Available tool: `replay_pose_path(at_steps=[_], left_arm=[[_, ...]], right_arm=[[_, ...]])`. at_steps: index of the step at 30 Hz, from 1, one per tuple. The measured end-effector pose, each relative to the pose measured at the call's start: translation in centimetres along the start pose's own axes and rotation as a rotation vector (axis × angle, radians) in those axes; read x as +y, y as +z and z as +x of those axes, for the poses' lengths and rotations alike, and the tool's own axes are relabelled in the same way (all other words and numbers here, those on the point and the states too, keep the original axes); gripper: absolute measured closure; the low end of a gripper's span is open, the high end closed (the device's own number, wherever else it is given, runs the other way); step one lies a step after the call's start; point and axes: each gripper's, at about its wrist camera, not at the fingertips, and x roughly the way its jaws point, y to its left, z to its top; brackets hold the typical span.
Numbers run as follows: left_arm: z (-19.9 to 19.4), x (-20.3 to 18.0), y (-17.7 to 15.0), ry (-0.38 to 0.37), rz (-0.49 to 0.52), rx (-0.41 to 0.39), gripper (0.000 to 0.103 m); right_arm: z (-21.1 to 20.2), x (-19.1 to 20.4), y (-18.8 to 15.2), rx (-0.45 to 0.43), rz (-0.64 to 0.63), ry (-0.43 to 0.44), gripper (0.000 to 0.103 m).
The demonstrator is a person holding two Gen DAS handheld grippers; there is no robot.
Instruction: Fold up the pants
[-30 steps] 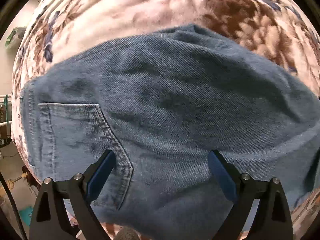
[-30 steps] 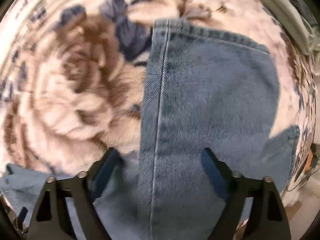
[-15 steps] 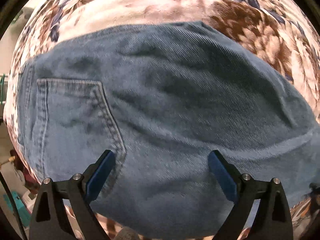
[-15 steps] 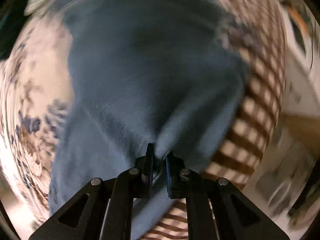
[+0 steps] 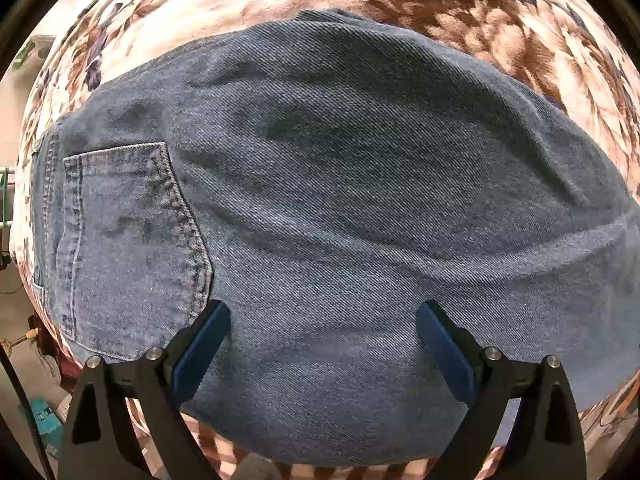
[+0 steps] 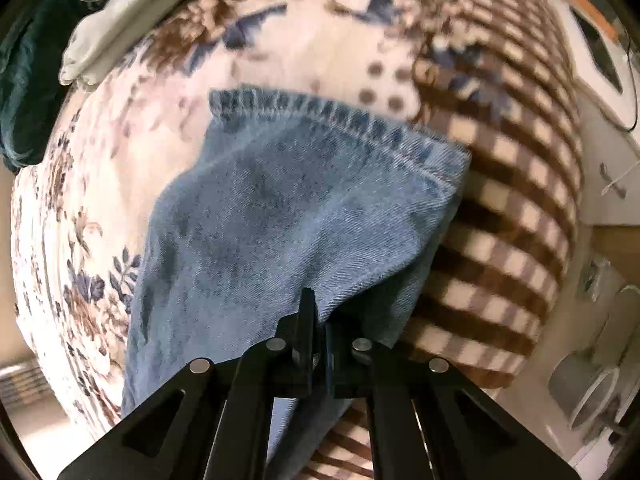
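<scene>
Blue denim pants (image 5: 340,200) lie on a floral blanket (image 5: 520,32), seat side up, with a back pocket (image 5: 128,248) at the left. My left gripper (image 5: 322,322) is open just above the denim near its front edge, holding nothing. In the right wrist view my right gripper (image 6: 318,316) is shut on a fold of the pant leg (image 6: 288,216). The leg's stitched hem (image 6: 332,120) points away from me and the cloth hangs lifted off the blanket (image 6: 280,52).
A brown checked blanket border (image 6: 500,200) runs down the right side. White (image 6: 104,44) and dark green (image 6: 24,80) clothes lie at the far left of the bed. Floor and pale objects (image 6: 592,380) show past the bed's right edge.
My right gripper went from open over the pant leg to shut on it, swung round and lifted the leg end. My left gripper stayed open over the seat and shifted only slightly.
</scene>
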Motion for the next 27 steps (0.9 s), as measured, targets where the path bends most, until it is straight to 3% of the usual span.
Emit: replay_pose_path(at_steps=[3, 5, 8, 10, 12, 14, 17, 22, 27], left_arm=[[-0.5, -0.5, 0.1, 0.004, 0.005, -0.005, 0.007], [-0.2, -0.6, -0.1, -0.001, -0.001, -0.005, 0.007], [-0.2, 0.1, -0.2, -0.013, -0.003, -0.013, 0.007], [-0.7, 0.9, -0.6, -0.020, -0.005, -0.024, 0.007], [-1.5, 1.9, -1.0, -0.019, -0.012, -0.055, 0.007], [-2.3, 3.3, -1.4, -0.024, -0.037, -0.084, 0.007], [-2.8, 6.5, -1.8, -0.039, -0.099, -0.086, 0.007], [-3.8, 16.4, -3.1, -0.076, -0.296, -0.095, 0.007], [-2.3, 26.0, -4.5, -0.058, -0.465, -0.060, 0.007]], right_arm=[[1.8, -0.3, -1.0, 0.032, 0.001, -0.046, 0.099], [2.8, 0.1, -1.1, 0.076, -0.083, -0.104, 0.099], [1.8, 1.7, -1.3, 0.086, -0.201, -0.161, 0.084], [1.2, 3.4, -2.2, 0.082, -0.239, -0.149, 0.065], [0.0, 4.2, -3.7, 0.078, -0.275, -0.142, 0.057], [-0.7, 4.4, -5.6, 0.101, -0.304, -0.135, 0.057], [-0.1, 5.4, -9.4, 0.180, -0.323, -0.119, 0.057], [2.0, 6.9, -16.2, 0.319, -0.305, -0.061, 0.057], [2.9, 8.4, -21.7, 0.342, -0.266, -0.002, 0.057]])
